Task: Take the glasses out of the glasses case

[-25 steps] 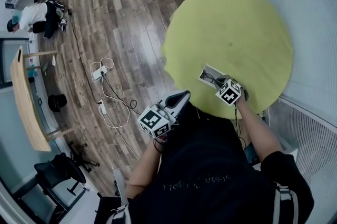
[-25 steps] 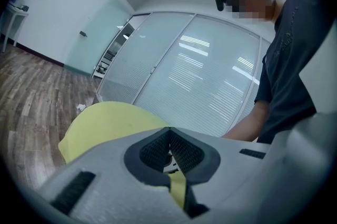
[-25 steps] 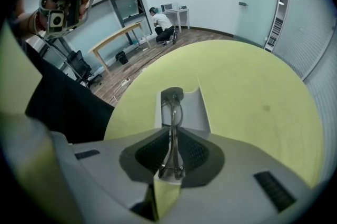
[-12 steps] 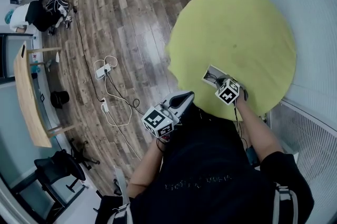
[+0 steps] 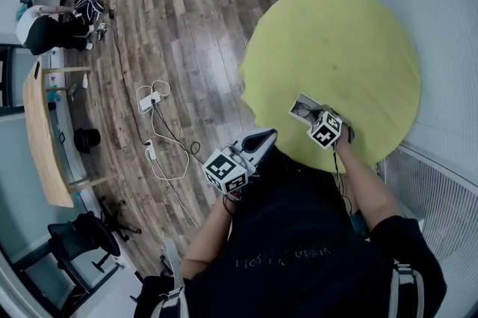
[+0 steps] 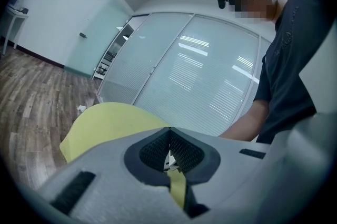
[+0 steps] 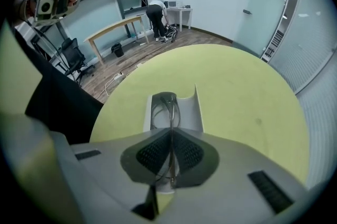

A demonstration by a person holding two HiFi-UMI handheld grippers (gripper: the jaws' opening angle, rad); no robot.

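Note:
A white glasses case (image 5: 300,107) lies open near the front edge of the round yellow table (image 5: 351,33). In the right gripper view the case (image 7: 192,110) holds dark thin-framed glasses (image 7: 164,103), and one thin temple arm runs back between the jaws. My right gripper (image 7: 171,159) is shut on that arm, right behind the case. In the head view the right gripper (image 5: 321,120) sits at the case's near end. My left gripper (image 5: 258,141) hangs off the table's left edge, beside my body. The left gripper (image 6: 169,150) is shut with nothing held.
Left of the table, white cables and a power strip (image 5: 152,97) lie on the wooden floor. A person (image 5: 45,29) bends over at the far left near a wooden desk (image 5: 39,152). An office chair (image 5: 78,242) stands at lower left. Glass partitions with blinds run along the right.
Both grippers have stayed almost where they were, the right one still at the case. The person at the far left has shifted.

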